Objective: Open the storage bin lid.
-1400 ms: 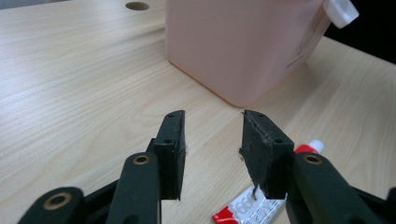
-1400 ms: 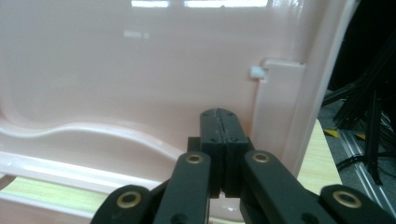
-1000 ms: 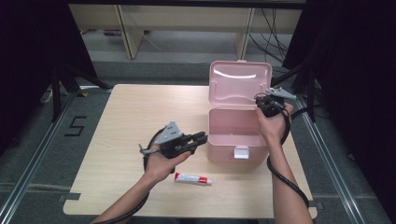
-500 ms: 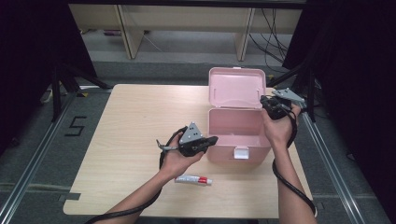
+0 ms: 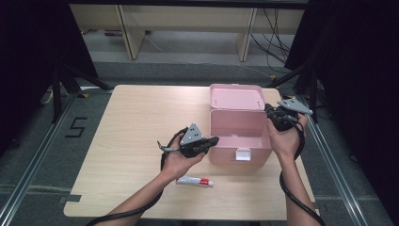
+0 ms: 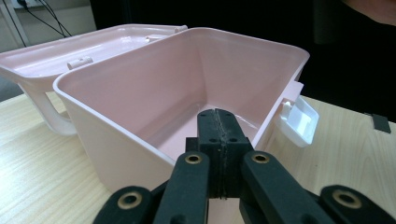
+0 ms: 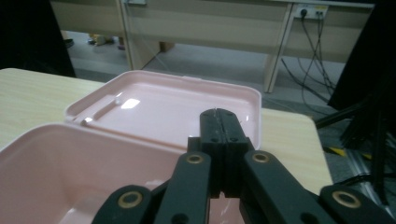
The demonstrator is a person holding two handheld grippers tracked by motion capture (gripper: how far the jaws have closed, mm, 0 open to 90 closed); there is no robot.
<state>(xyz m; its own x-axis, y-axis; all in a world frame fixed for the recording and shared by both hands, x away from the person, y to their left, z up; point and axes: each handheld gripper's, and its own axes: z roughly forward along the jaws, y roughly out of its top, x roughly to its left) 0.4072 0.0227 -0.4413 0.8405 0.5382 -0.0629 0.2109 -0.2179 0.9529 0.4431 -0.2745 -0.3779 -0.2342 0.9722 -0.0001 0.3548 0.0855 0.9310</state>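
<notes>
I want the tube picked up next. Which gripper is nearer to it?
Left. The left gripper hangs just above the tube, at the pink box's front-left corner; the right gripper sits across the box by its hinge.

Table [image 5: 131, 122]: light wood top, w/ dark tape bits at front left edge.
Box [image 5: 240, 141]: pink plastic, sits right of centre on table, lid [image 5: 236, 97] hinged back & open, white latch on front wall.
Tube [image 5: 195, 181]: white w/ red band, lies flat near front edge, just in front-left of box, not touching it.
</notes>
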